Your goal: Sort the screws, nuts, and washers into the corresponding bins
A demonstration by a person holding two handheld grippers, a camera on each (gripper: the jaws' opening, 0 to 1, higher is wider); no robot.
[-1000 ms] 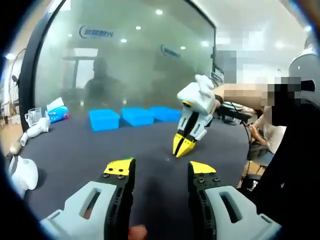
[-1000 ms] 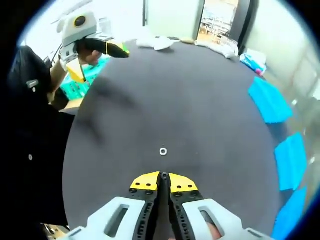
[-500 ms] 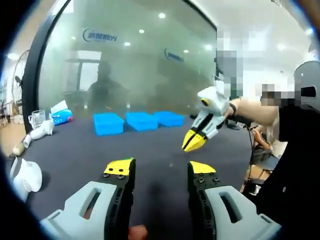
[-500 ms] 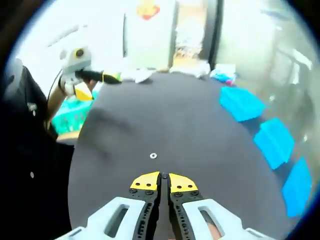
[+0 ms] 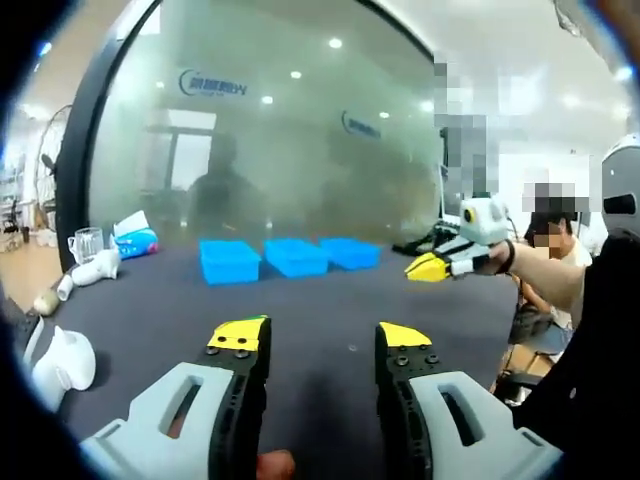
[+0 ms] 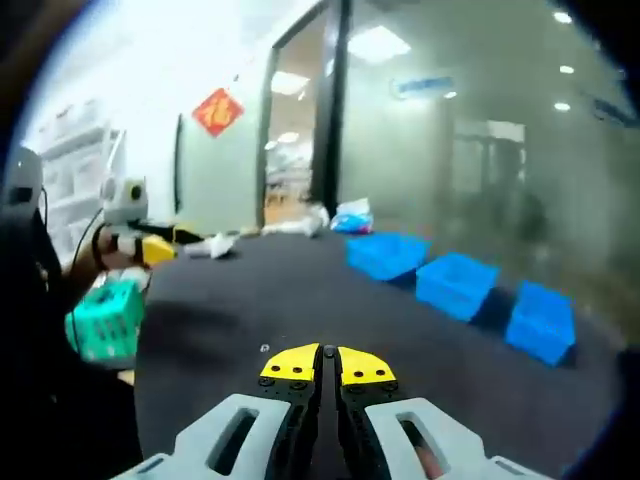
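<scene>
Standing apart with nothing between them, the yellow-tipped jaws of the left gripper, hovering low over the dark grey table. Pressing together, tips touching with nothing visible between them, the jaws of the right gripper, likewise hanging above the tabletop. Lying alone on the cloth just beyond the right gripper's tips and a little to their left, a small washer (ring shape hard to make out here); showing as a faint speck ahead of the left jaws too. Sitting well apart from it at the far side, in a row, three blue bins, appearing again to the right in the right gripper view. Reaching in from the right of the left gripper view, the right gripper, held level above the table edge by a person's hand; jaws there seeming closed. Coming in from the left of the right gripper view, the left gripper, its jaw gap too small to judge. Resting near the table's left edge, a white object, a clear cup, and a blue packet. Sitting off the table's near-left edge, a green basket. Closing off the room behind the bins, a frosted glass wall bearing a logo and reflecting ceiling lights; beyond it on the other side, a doorway with a red paper ornament beside it.
</scene>
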